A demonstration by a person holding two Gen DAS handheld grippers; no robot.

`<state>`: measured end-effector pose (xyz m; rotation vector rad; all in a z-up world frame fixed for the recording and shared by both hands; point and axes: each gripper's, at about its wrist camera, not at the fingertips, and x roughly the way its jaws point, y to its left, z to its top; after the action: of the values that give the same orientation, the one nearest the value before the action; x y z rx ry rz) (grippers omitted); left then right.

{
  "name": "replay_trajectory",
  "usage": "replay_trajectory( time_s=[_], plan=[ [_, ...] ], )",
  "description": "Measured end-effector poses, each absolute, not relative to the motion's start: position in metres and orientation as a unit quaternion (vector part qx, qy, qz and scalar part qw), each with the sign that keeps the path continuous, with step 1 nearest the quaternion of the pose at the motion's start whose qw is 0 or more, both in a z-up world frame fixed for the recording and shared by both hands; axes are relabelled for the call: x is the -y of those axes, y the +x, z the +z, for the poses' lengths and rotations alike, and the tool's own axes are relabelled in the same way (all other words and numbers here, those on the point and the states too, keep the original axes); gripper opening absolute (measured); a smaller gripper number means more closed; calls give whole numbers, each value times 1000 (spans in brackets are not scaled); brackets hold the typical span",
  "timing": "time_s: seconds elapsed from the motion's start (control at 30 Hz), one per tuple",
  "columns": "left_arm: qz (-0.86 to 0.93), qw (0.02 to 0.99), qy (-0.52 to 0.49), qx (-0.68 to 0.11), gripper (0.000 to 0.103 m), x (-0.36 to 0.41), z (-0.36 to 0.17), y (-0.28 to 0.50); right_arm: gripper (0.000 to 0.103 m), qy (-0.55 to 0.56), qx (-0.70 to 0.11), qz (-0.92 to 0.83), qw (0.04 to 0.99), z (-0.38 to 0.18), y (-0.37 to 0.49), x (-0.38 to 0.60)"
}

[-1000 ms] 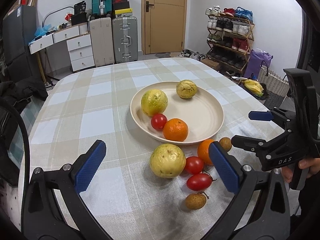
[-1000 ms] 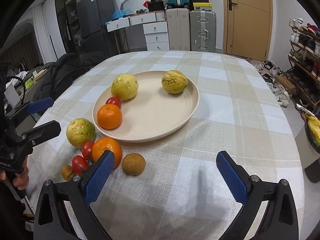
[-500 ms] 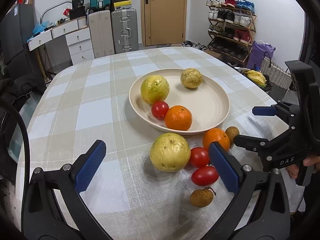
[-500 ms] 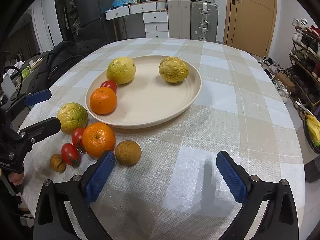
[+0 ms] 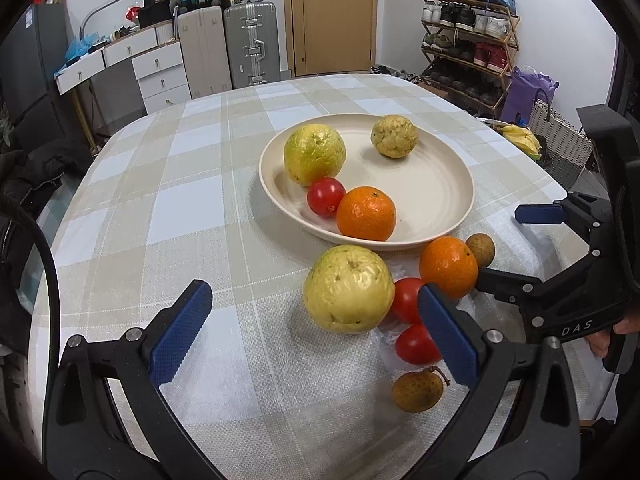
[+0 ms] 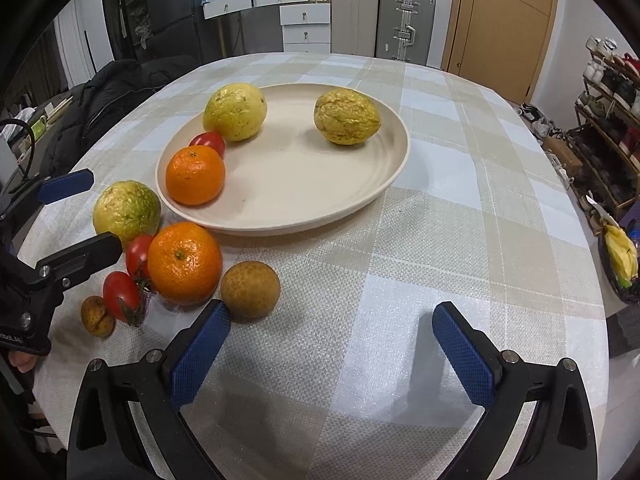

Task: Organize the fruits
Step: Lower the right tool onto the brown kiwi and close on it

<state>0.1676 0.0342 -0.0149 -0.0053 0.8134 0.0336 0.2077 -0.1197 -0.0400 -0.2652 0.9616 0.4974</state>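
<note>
Six loose fruits (image 5: 348, 289) before hand-held gripper (image 5: 316, 334)

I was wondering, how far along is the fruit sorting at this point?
Done: four fruits sit in the round cream plate. In hand: nothing; left gripper and right gripper are open. Left: six on the checked tablecloth, including the large yellow-green guava and loose orange.
</note>
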Motion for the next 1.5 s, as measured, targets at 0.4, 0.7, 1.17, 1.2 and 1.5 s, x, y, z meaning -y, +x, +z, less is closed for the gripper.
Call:
replay_trajectory(
  time_s=[0.4,0.7,1.17,1.2,1.5],
  plan=[
    [16,917,-1,-399,102,-34,-19,169,84,-129,-444,263,847,-35,199,115],
    [16,917,0,-399,102,-34,-20,169,49,-136,-431,297,841,-29,186,108],
    [15,916,-2,-400,102,-34,-21,169,29,-128,-426,330,832,-28,183,111],
    [15,917,-1,-400,102,-34,-21,169,29,-125,-423,331,834,-27,183,112],
    [11,919,-6,-394,102,-34,-23,169,29,-105,-410,312,851,-16,188,123]
  ],
)
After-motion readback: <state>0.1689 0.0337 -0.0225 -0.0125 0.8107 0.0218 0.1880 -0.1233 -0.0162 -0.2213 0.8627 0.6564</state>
